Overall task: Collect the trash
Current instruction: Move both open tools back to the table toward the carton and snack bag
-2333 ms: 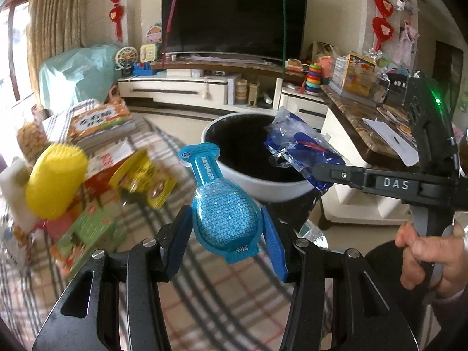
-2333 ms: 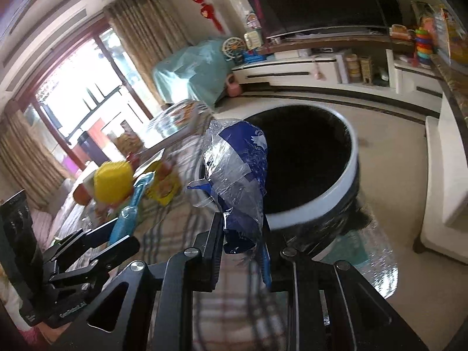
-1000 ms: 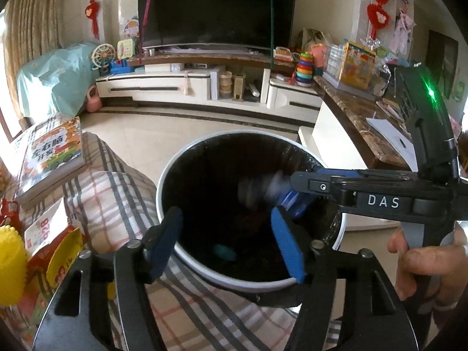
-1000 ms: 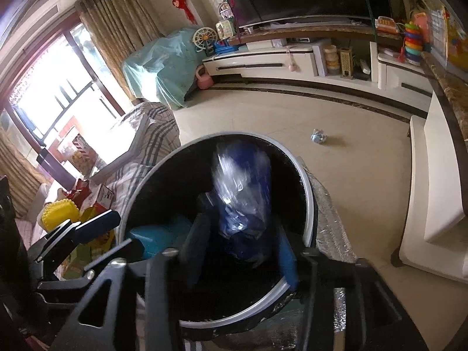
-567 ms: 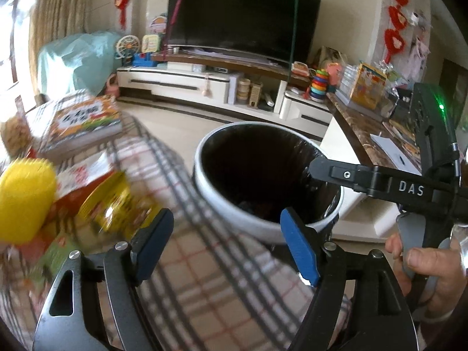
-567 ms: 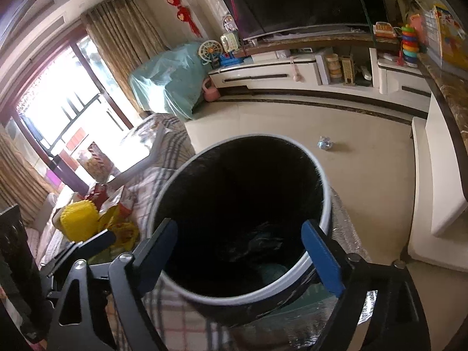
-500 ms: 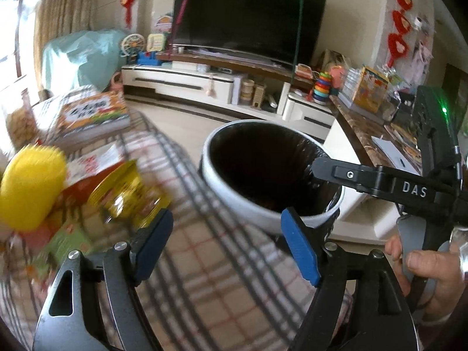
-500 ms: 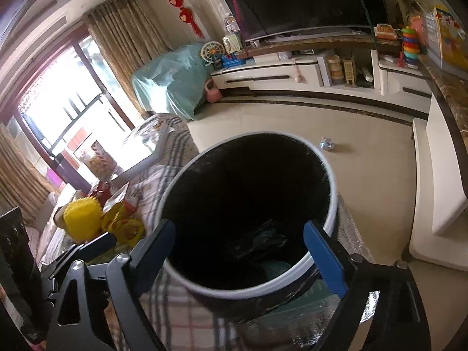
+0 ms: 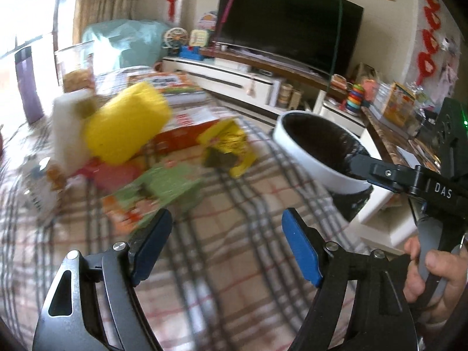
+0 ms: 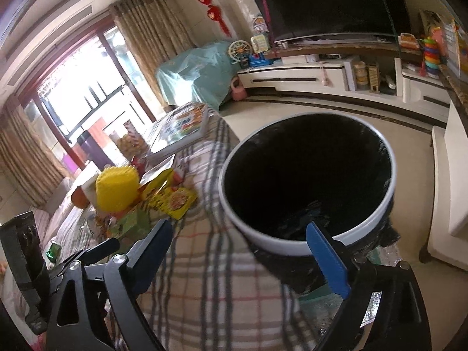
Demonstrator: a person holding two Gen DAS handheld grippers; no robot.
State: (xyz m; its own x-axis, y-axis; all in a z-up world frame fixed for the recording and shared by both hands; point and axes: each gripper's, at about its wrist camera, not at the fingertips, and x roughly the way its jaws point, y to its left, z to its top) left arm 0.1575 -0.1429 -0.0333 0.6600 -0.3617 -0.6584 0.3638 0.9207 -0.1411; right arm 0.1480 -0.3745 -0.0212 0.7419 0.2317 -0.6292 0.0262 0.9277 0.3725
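The left claw point(image 9: 226, 235) stands released, its blue-padded jaws wide apart with only the plaid cloth of the worktop point(image 9: 234, 263) showing between them. Its jaws have just been opening, and nothing is held. Ahead of it and to its left lies the remaining litter, blurred: a flat green printed packet point(image 9: 163, 188) nearest the left jaw, a crumpled yellow snack wrapper point(image 9: 231, 150) farther ahead, and a red-and-white printed carton point(image 9: 187, 134) behind that. A ribbed yellow plastic cylinder point(image 9: 125, 127) sits on the heap, farther to the left. None of these touches the claw.

Ahead and to the right of the left claw, off the worktop's edge, stands the round white-rimmed bin with a black liner point(image 9: 318, 158).

The right claw point(image 10: 238, 238) is likewise released and empty; its jaws have just been opening wide. The bin point(image 10: 292, 245) lies directly ahead of it, the rim just beyond its right jaw, with dark crumpled trash at the bottom. The yellow wrapper point(image 10: 175, 201) and yellow cylinder point(image 10: 117, 188) lie ahead to its left, well apart from it. A hand point(image 9: 433, 275) grips the right claw's handle.
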